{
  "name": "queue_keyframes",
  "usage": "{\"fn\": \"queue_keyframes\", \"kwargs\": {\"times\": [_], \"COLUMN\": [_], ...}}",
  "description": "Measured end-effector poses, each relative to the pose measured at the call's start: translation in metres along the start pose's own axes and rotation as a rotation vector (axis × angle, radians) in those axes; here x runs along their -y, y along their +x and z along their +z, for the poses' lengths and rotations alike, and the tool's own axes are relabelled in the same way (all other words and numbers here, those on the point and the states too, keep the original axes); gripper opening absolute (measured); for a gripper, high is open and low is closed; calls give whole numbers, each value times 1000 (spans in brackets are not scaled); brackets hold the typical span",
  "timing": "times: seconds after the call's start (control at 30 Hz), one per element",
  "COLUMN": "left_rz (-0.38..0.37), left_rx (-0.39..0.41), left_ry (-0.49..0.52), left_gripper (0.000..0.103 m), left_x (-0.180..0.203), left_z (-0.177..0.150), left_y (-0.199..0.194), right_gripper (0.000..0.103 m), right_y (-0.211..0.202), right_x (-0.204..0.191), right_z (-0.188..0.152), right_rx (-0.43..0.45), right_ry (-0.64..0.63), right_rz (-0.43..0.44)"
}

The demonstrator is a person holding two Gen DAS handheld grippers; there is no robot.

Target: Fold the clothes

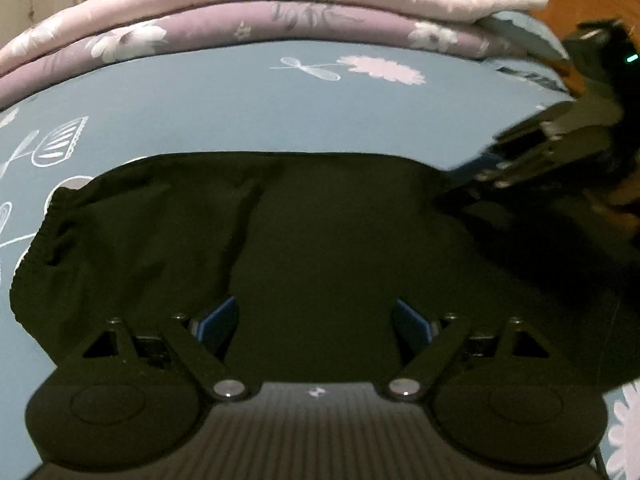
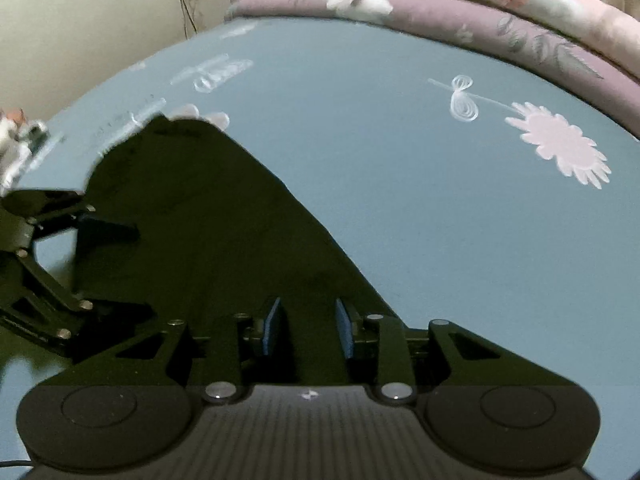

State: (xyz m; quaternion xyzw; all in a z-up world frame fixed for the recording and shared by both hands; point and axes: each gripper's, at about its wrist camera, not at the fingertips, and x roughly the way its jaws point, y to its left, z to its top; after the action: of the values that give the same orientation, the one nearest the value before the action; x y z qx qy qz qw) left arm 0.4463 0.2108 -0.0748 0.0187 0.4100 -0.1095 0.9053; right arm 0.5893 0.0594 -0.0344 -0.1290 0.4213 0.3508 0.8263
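The near part of the dark garment [image 1: 320,240] is covered by the left tool [image 1: 314,320], and its right side is lost in shadow under the blurred right tool [image 1: 560,148]. In the right wrist view, the garment's left end is cut off by the frame edge. The folded quilt [image 2: 480,8] is cropped at the top. A blurred whitish object [image 2: 14,144] at the left edge cannot be identified.

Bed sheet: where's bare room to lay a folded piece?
Free: blue sheet between the dark garment and the folded quilts, around the pink flower print. Crowded: over the garment, where both grippers work.
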Motion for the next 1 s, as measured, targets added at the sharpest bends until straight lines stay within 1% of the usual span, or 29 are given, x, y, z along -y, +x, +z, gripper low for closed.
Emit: {"fn": "queue_keyframes", "kwargs": {"times": [0.03, 0.1, 0.13, 0.17, 0.23, 0.27, 0.3, 0.4, 0.43, 0.47, 0.53, 0.57, 0.6, 0.7, 0.77, 0.87, 0.93, 0.97, 1.0], "left_rz": [4, 87, 109, 129, 78, 51, 12, -56, -59, -47, 10, 17, 43, 140, 162, 171, 114, 71, 44], "left_rx": [-1, -21, -26, -31, 15, 37, 55, 66, 62, 49, 21, 48, 59, 44, 28, 41, 83, 89, 80], "left_ry": [0, -41, -81, -119, -154, -172, -199, -285, -303, -314, -324, -311, -294, -250, -252, -221, -165, -132, -100], "left_gripper": [86, 86, 85, 84, 84, 86, 86, 85, 85, 85, 82, 82, 83, 83, 82, 82, 83, 83, 83], "left_x": [-5, -22, -32, -42, -52, -57, -61, -75, -80, -85, -95, -100, -103, -110, -117, -105, -89, -80, -70], "left_z": [-1, 3, 6, 10, 19, 24, 29, 44, 49, 52, 59, 61, 65, 78, 79, 76, 71, 63, 55], "left_y": [-2, -3, -6, -9, -18, -22, -22, -7, 3, 13, 36, 38, 39, 47, 51, 34, 15, 5, -1], "right_gripper": [34, 36, 37, 37, 38, 41, 44, 45, 45, 45, 45, 47, 49, 51, 52, 52, 52, 54, 56], "right_y": [3, 4, 3, 0, -9, -14, -18, -23, -25, -26, -30, -32, -35, -46, -48, -48, -53, -55, -57], "right_x": [-1, 2, 5, 8, 9, 6, 2, -16, -22, -26, -34, -38, -42, -48, -50, -48, -47, -46, -46], "right_z": [2, 10, 13, 14, 12, 10, 7, -3, -7, -10, -16, -20, -23, -37, -47, -59, -64, -65, -66], "right_rx": [14, 26, 29, 30, 44, 48, 51, 30, 24, 15, 9, 7, 3, -3, -17, -42, -33, -27, -19], "right_ry": [-19, 0, 20, 41, 68, 65, 53, 0, -14, -23, -35, -41, -46, -58, -68, -61, -38, -24, -11], "right_rz": [-38, -150, -167, -157, -88, -62, -45, -23, -19, -12, -2, 2, 5, -11, -42, -93, -99, -95, -90]}}
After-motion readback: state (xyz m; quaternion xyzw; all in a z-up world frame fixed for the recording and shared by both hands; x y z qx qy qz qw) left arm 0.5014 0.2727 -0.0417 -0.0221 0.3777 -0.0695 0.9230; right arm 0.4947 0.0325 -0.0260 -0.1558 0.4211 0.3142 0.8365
